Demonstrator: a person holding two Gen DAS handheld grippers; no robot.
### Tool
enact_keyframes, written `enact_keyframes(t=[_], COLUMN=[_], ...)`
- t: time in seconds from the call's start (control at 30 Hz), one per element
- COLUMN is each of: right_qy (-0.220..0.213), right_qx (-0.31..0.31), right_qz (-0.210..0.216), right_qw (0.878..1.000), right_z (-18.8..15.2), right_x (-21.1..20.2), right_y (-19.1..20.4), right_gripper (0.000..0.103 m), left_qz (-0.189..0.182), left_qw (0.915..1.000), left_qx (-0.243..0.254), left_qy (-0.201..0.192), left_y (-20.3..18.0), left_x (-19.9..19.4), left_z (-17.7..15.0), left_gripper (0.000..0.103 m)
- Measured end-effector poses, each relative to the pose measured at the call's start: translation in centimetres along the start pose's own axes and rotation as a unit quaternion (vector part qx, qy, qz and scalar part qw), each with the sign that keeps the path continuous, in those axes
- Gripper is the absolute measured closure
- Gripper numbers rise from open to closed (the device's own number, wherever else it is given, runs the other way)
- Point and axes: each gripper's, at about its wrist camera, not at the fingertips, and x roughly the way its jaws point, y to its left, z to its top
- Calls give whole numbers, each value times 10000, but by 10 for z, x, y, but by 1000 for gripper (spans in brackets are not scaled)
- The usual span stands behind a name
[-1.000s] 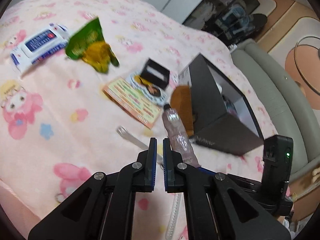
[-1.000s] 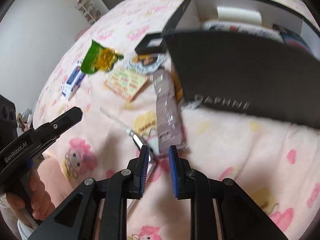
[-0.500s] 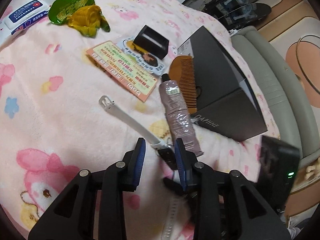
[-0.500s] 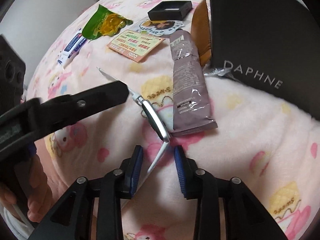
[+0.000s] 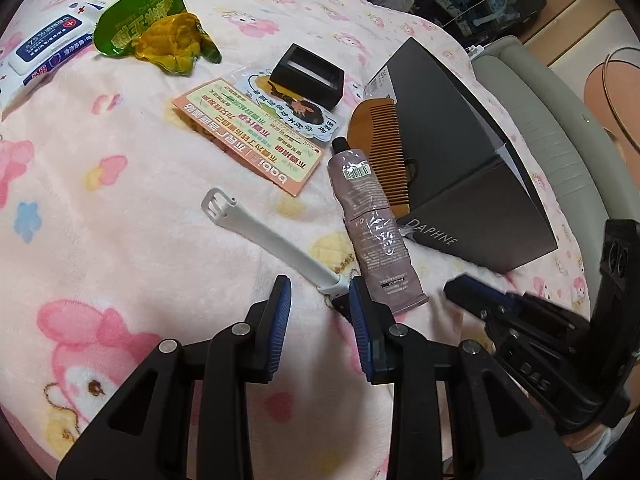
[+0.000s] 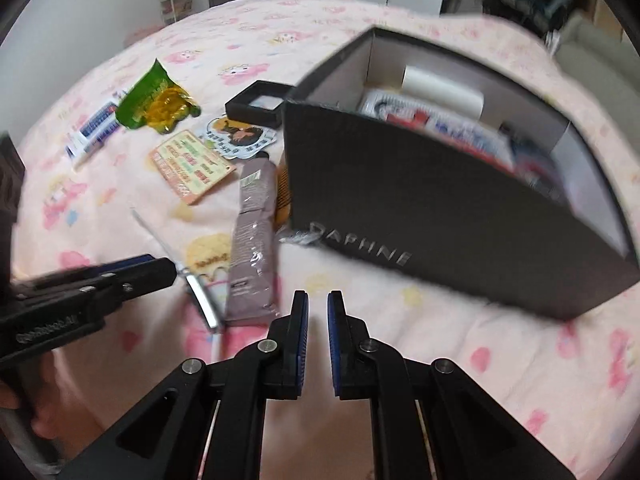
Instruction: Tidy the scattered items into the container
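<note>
Black box marked DAPHNE sits on the bed; from the left wrist, the left gripper stands apart over the white watch strap beside the box. From the right wrist, the right gripper is closed, empty, before the box.

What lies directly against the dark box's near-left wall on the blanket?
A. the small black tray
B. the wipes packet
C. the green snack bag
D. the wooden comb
D: the wooden comb lies along the dark box, beside the mauve tube.
</note>
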Motion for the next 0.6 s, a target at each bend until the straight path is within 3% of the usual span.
enact_keyframes(t=[0.07, 0.17, 0.4, 0.6], right_qy=[135, 273, 1072, 1001], right_qx=[233, 154, -196, -201], right_qz=[621, 1119, 871, 655], right_qw=[9977, 9932, 9902, 9926], right_z=[0, 0, -19, -19], right_x=[-1, 0, 33, 26], right_y=[-4, 6, 26, 21], right_gripper=[95, 91, 87, 88], left_qz=[67, 110, 297, 593], left_qw=[9998, 9994, 9980, 9952], left_qx=[145, 285, 559, 774], left_qy=[-97, -144, -53, 96], left_y=[-6, -12, -20, -20], left_x=[-3, -1, 17, 29], left_z=[4, 13, 30, 25], left_gripper=[74, 74, 74, 75])
